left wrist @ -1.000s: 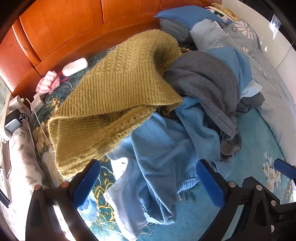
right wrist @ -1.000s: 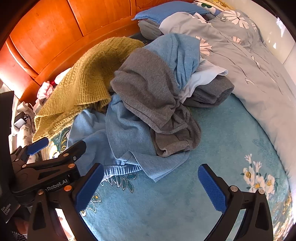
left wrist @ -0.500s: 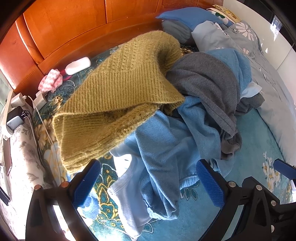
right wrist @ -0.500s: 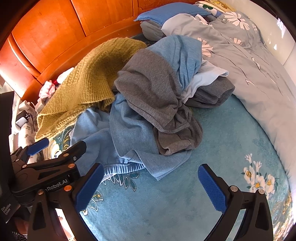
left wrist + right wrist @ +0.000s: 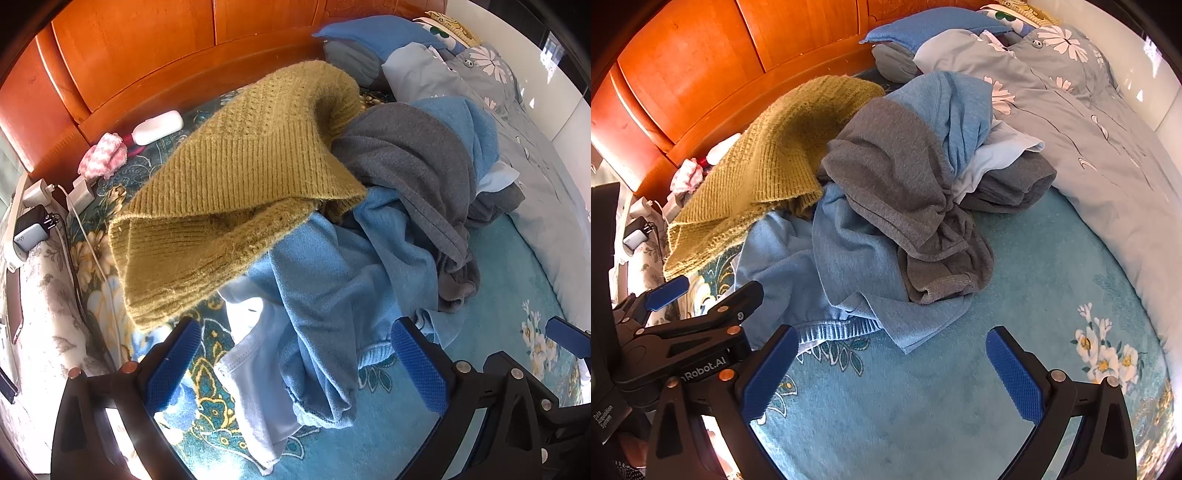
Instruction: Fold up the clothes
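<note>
Two spread grippers over a heap of unfolded clothes on the bed

The left gripper has its jaws wide apart with nothing between them, poised over the near edge of the blue sweatshirt; the right gripper is just as wide and empty, above bare teal bedspread. The pile lies mid-bed — an olive knit sweater on its left side, a grey garment draped over the blue one, the wooden headboard behind.
</note>
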A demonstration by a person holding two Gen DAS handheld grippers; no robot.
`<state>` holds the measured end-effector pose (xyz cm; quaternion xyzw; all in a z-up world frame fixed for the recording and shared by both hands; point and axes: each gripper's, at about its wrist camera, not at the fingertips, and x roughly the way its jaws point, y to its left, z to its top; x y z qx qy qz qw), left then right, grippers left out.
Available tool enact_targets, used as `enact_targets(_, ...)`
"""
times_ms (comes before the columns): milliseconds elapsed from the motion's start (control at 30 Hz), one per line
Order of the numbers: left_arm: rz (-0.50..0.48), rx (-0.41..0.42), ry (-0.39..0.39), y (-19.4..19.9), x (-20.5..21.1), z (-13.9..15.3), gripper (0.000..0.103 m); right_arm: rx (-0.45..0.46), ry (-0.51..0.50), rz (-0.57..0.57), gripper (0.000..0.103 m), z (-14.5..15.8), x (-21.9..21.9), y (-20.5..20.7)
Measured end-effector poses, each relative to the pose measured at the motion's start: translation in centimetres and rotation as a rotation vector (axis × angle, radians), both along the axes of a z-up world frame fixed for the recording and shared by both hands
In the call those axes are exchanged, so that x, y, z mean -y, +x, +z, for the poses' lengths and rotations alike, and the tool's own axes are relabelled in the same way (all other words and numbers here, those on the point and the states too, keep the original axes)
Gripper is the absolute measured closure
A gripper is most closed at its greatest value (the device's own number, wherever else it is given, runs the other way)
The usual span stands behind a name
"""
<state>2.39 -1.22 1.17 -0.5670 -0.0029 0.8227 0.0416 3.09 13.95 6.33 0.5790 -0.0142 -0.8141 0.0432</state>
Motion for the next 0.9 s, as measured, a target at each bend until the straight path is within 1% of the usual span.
enact_targets(133,0.000,0.002,0.000,0.0,0.1,0.1,0.000,0.000,-0.007,-0.008,0.000,0.1,0.1,0.1)
enact_targets(300,-0.012,0.011,0.021,-0.3,0.3,0.5,0.000,-0.007,-0.005,-0.011,0.000,0.2,-0.1,0.1)
enact_targets(367,-0.024,-0.010,0.024,-0.7,0.5,1.3,0.000,-0.009,-0.010,-0.017,0.000,0.5,-0.4,0.1)
enact_targets(400,-0.029,-0.021,0.027,-1.0,0.5,1.7,0.000,-0.017,-0.012,-0.020,0.000,0.7,-0.5,0.0)
enact_targets(433,-0.031,-0.034,0.033,-1.4,0.6,2.2,0.000,-0.044,-0.009,-0.020,0.000,1.1,-0.6,-0.1)
enact_targets(500,-0.033,-0.060,0.046,-2.4,0.7,3.0,0.000,-0.049,-0.003,-0.023,0.000,1.6,-1.2,-0.5)
enact_targets(600,-0.019,-0.084,0.035,-4.4,0.6,3.4,0.000,-0.037,0.014,-0.031,0.000,2.1,-2.2,-1.4)
enact_targets(700,-0.012,-0.058,0.010,-7.5,0.3,2.7,0.000,0.085,0.070,-0.036,0.000,1.5,-2.2,-2.4)
enact_targets(767,-0.002,-0.049,0.003,-9.8,-0.2,2.2,0.000,0.106,0.075,-0.031,0.000,1.4,-2.1,-3.3)
enact_targets(800,0.003,-0.048,-0.003,-10.9,-0.5,2.1,0.000,0.110,0.060,-0.030,0.000,1.2,-1.9,-3.3)
enact_targets(867,0.021,-0.051,-0.024,-13.0,-0.9,1.8,0.000,0.070,0.045,-0.025,0.000,1.2,-1.9,-3.5)
enact_targets(900,0.029,-0.049,-0.027,-13.9,-1.0,1.6,0.000,0.046,0.053,-0.026,0.000,1.3,-1.9,-3.5)
